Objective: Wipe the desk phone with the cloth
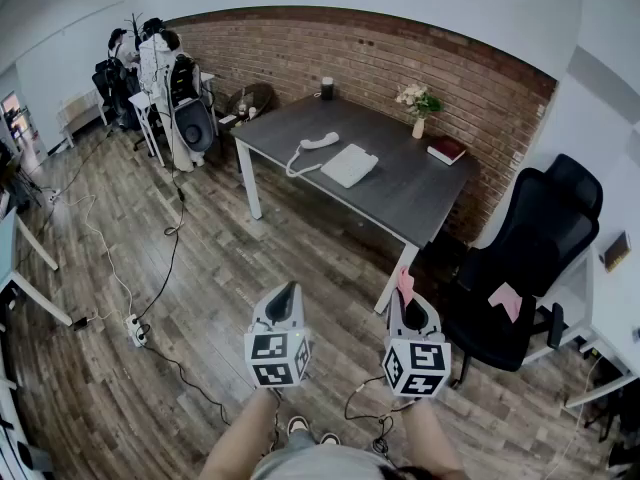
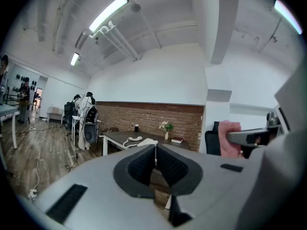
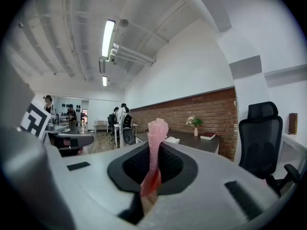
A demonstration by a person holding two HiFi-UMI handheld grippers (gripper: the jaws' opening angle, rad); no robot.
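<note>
Pink cloth sticks up from the right gripper, which pinches it ready for wiping. Left gripper is pressed together, empty. Both hang well short of the desk; the phone lies mid-desk.

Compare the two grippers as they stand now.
The right gripper is shut on the pink cloth; the left gripper is shut on nothing. Cloth stands up past the right gripper's tips; the left gripper's tips are bare. Both hover over the floor, short of the desk.
</note>
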